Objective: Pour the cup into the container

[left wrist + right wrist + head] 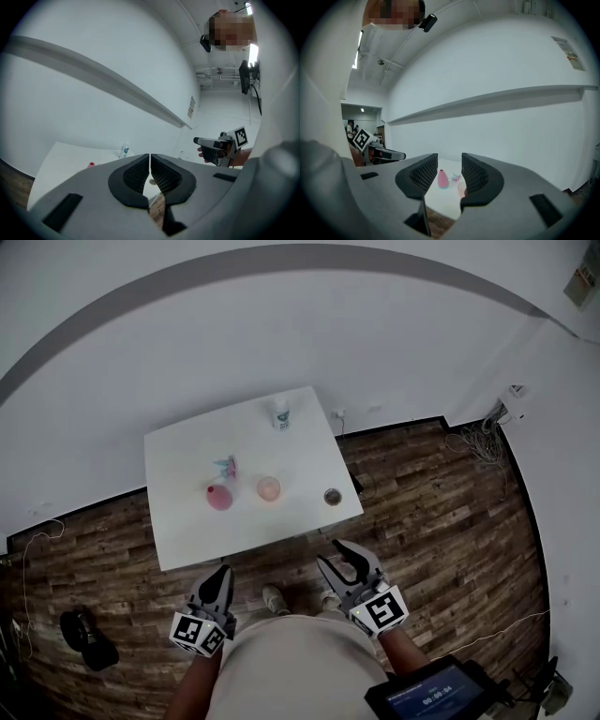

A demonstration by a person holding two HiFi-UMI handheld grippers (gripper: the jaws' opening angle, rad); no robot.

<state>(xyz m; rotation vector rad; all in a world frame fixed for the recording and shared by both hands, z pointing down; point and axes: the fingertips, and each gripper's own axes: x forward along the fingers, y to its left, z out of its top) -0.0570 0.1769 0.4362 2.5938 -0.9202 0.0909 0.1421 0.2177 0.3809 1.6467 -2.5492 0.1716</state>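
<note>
Pink cup [269,488] stands on the counter [178,535] well ahead of the open, empty right gripper [343,557] and the closed, empty left gripper [222,571], and a hasty reach may knock it over, spilling beside the pink flask [218,496].

Bare table [244,529] margin before pink cup [269,488]

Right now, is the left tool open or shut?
Shut. In the left gripper view, the left tool has its pads closed together, with only a thin seam between them and nothing held.
</note>
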